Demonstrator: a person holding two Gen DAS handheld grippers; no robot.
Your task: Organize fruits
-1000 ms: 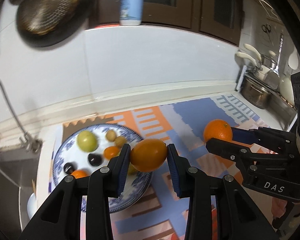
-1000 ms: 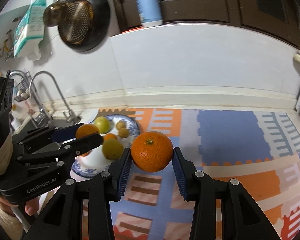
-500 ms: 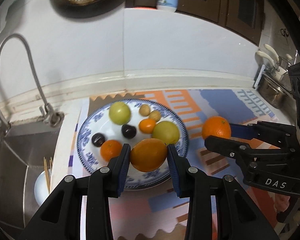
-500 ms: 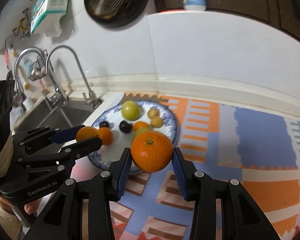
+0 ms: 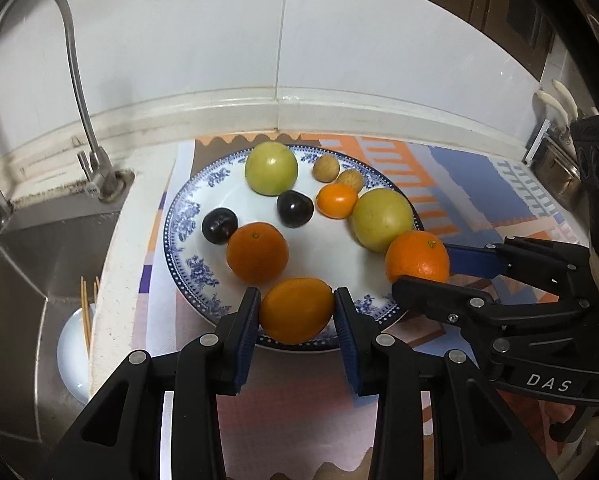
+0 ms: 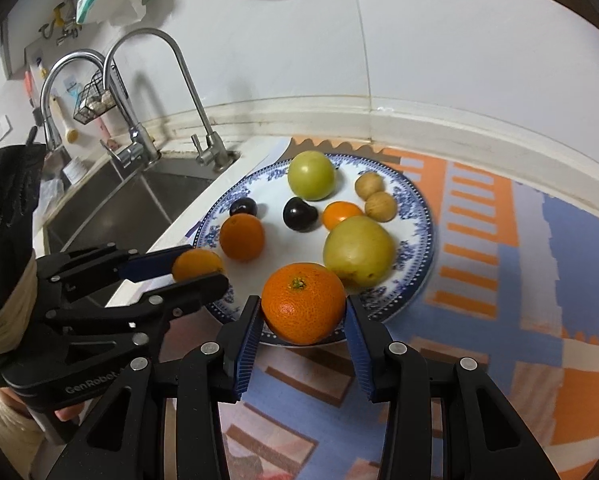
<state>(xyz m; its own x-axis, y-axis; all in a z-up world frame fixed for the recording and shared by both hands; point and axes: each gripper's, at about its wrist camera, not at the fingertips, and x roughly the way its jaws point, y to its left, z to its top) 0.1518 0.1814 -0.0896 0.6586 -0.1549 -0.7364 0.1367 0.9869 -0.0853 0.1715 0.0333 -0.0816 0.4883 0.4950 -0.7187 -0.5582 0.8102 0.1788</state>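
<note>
A blue-patterned white plate (image 5: 187, 216) (image 6: 417, 216) holds several fruits: a green apple (image 5: 271, 168), two dark plums, an orange (image 5: 257, 253), a small tangerine, a yellow-green pear (image 5: 381, 220) and two brown longans. My left gripper (image 5: 296, 310) is shut on a smooth orange fruit (image 5: 296, 310) over the plate's near rim; it also shows in the right wrist view (image 6: 197, 266). My right gripper (image 6: 303, 308) is shut on a mandarin (image 6: 303, 302) over the plate's near-right rim, seen in the left wrist view (image 5: 417, 257) too.
A steel sink (image 5: 23, 280) with a tap (image 5: 75, 80) lies left of the plate; a white bowl with chopsticks (image 5: 75, 352) sits in it. A patterned orange and blue mat (image 6: 499, 280) covers the counter. A white tiled wall stands behind.
Both grippers have moved left and forward, each carrying its fruit, and now hang over the plate's near rim. The plate looks closer.
</note>
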